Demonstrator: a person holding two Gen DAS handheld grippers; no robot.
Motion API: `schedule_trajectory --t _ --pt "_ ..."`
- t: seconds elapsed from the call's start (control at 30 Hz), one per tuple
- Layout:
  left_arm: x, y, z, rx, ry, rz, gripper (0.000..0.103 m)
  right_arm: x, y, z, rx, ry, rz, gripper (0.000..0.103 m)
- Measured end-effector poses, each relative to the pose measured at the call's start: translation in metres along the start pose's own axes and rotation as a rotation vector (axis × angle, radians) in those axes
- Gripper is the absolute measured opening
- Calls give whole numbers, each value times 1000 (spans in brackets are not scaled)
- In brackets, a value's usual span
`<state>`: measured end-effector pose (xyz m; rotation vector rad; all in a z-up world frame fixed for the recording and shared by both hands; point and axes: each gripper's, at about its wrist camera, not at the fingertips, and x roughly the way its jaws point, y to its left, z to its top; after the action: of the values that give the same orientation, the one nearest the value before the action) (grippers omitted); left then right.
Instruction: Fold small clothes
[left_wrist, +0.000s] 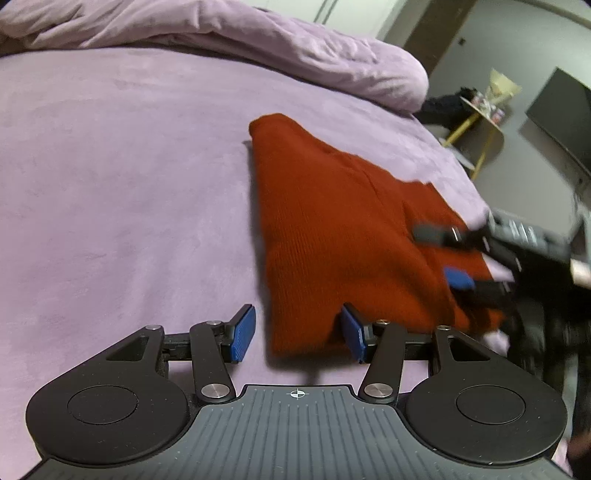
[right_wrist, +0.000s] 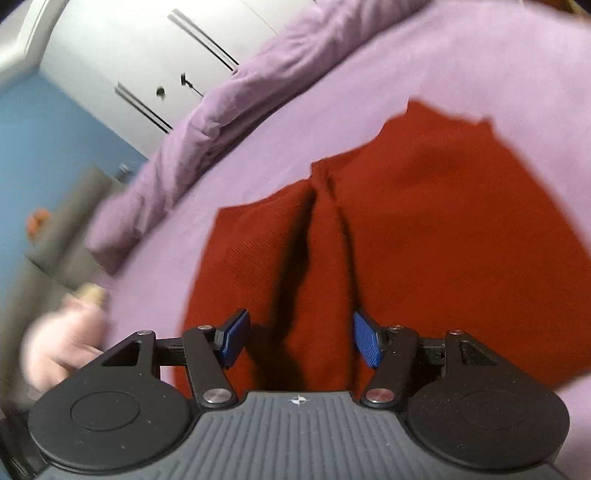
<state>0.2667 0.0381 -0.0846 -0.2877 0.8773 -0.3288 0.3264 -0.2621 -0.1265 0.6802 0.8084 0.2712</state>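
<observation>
A rust-red garment (left_wrist: 332, 229) with a fine ribbed knit lies on a plain lilac sheet (left_wrist: 129, 184). The bunched duvet (left_wrist: 258, 40) at twelve o'clock is the same lilac. Both grippers have blue pads (right_wrist: 232, 338) on black fingers. At nine o'clock a wall (right_wrist: 44, 147), blurred, looks blue.

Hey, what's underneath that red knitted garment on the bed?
The red knitted garment lies on the purple bed cover, which shows all around it. Anything tucked between its folded layers is hidden.
</observation>
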Motion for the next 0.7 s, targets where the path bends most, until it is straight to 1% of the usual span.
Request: schedule_trajectory --t 0.07,0.13,0.17,0.2,0.23,0.3,0.33,0.4,0.43,0.47,0.53,0.6,0.63,0.67,0.7 --pt "-2 -2 -4 12 5 16 58 11 1 5 23 19 29 61" --pt "-3 -3 -9 17 14 11 58 22 9 6 1 39 21 59" --pt "-1 -5 -11 20 19 9 58 26 16 5 -33 37 17 53" --pt "1 -7 -12 23 25 14 58 28 24 5 -67 29 12 43" --pt "4 -10 -13 31 30 25 58 28 31 5 -110 18 -2 38" --pt "10 -16 -14 44 38 41 58 29 49 0 -219 -6 -65 20" --pt "13 -19 -15 51 34 47 58 29 56 -3 -266 -17 -87 16" --pt "16 -27 -14 68 27 69 59 28 76 -7 -399 -54 -176 13" --pt "16 -30 -14 74 22 72 59 24 90 -11 -488 -87 -228 13" --pt "16 -33 -13 75 19 75 59 18 100 -13 -551 -124 -259 13" --pt "14 -35 -13 63 13 77 58 0 110 -13 -607 -208 -303 13" --pt "14 -34 -12 39 10 81 59 -14 108 -12 -636 -271 -369 13" --pt "15 -33 -11 26 14 77 60 -17 103 -14 -659 -286 -416 13" --pt "17 -32 -11 16 21 61 61 -16 93 -14 -681 -284 -479 13" --pt "18 -33 -11 4 28 44 61 -14 83 -14 -678 -265 -515 13"
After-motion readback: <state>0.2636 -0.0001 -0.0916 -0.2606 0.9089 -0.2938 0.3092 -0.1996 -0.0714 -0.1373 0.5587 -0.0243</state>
